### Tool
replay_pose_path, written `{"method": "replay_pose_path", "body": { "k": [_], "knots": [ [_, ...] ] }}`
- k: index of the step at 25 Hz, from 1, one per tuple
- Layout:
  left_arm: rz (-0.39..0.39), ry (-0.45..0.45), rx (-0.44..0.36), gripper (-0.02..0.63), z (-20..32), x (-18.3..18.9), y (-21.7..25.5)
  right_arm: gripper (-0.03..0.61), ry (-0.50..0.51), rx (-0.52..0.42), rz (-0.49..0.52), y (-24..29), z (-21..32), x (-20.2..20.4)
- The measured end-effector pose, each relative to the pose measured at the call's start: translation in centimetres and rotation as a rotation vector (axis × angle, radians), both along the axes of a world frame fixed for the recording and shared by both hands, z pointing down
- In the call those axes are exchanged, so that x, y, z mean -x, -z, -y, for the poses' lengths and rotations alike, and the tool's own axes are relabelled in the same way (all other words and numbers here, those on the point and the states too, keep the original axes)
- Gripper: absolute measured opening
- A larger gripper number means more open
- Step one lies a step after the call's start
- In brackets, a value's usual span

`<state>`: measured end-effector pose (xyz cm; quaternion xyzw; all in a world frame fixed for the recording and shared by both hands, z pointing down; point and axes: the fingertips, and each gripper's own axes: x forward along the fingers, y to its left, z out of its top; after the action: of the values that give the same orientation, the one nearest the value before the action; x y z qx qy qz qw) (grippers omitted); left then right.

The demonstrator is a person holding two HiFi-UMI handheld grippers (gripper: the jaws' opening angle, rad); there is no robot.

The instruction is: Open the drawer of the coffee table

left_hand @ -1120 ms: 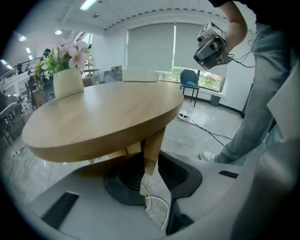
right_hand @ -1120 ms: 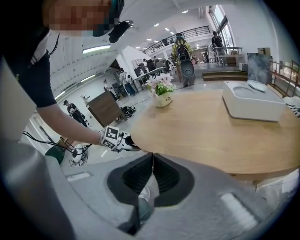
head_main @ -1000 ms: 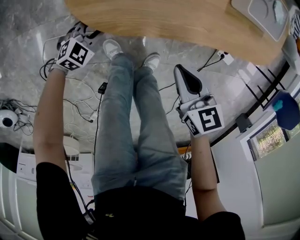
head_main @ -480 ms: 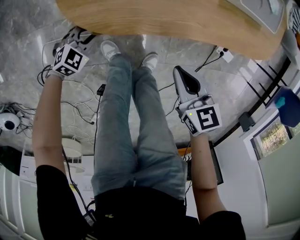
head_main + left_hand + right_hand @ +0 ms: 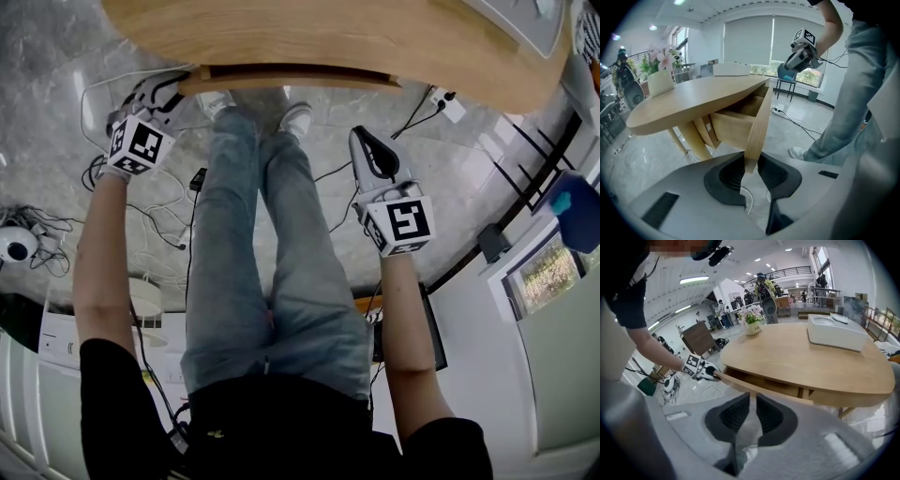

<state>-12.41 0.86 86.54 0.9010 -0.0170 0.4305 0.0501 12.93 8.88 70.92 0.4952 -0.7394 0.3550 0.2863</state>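
One drawer [image 5: 291, 77], out toward person [image 5: 272, 281], front crosswise; left gripper [image 5: 174, 86] clamps end.

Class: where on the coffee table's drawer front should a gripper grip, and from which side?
The left end of the drawer front, from outside the table, a jaw on each face: the thin board overhangs the drawer box. The left gripper grips there.

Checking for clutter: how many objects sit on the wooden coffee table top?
2: a white pot of pink flowers at the far edge, and a flat white rectangular box to its right; more may be hidden.
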Motion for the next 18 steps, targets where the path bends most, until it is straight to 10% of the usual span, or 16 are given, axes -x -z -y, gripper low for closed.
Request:
{"method": "replay_pose_path", "body": {
  "k": [8, 18],
  "knots": [
    [0.037, 0.002, -0.004, 0.095, 0.0, 0.0, -0.2, 0.220, 0.052, 0.054, -0.243, -5.6, 0.2, -7.2],
    [0.071, 0.013, -0.007, 0.095, -0.1, 0.0, -0.2, 0.270, 0.166, 0.109, -0.340, -10.2, 1.1, -9.9]
  ]
}}
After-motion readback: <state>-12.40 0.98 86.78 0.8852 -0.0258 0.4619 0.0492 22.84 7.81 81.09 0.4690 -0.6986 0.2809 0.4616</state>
